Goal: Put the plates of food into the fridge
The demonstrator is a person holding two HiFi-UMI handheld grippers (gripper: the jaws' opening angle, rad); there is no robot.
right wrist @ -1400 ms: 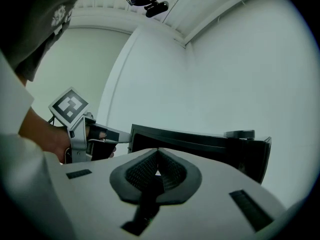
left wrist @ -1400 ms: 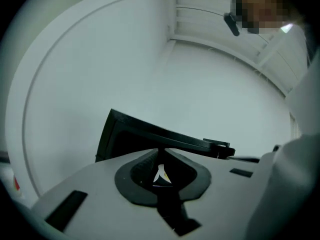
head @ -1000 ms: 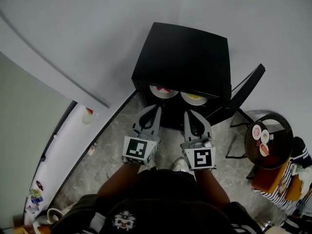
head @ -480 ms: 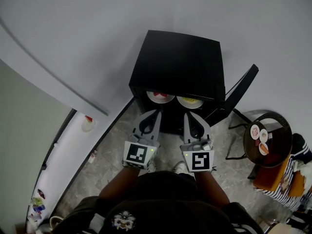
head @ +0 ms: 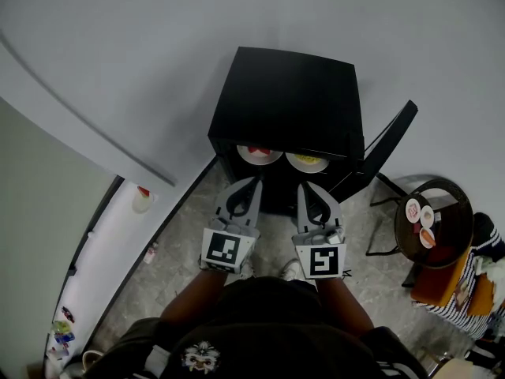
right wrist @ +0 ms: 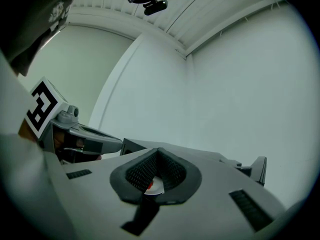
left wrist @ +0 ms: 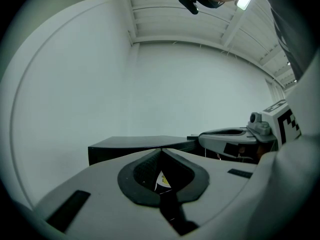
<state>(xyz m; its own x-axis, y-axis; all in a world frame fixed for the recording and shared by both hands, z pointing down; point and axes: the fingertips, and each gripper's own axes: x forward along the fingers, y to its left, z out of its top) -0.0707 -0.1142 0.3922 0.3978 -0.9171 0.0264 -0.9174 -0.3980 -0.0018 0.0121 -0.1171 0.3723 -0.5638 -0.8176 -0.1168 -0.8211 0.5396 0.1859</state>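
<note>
A black mini fridge (head: 288,97) stands on the floor with its door (head: 388,151) swung open to the right. Two white plates sit side by side on its shelf: one with red food (head: 259,154) on the left, one with yellow food (head: 307,161) on the right. My left gripper (head: 255,181) and right gripper (head: 301,185) are both shut and empty, level, just in front of the opening and short of the plates. In the left gripper view the shut gripper (left wrist: 161,149) points at the fridge top (left wrist: 135,145). The right gripper view shows the shut gripper (right wrist: 159,150) the same way.
A small round dark table (head: 448,247) with little dishes of food (head: 413,210) stands to the right of the fridge door. A white wall runs behind the fridge. A white ledge (head: 118,227) with a bottle (head: 141,199) lies to the left. The floor is grey stone.
The head view has shifted a little, so the fridge sits slightly higher and further left in the picture. Both grippers stay shut in about the same place before the opening.
</note>
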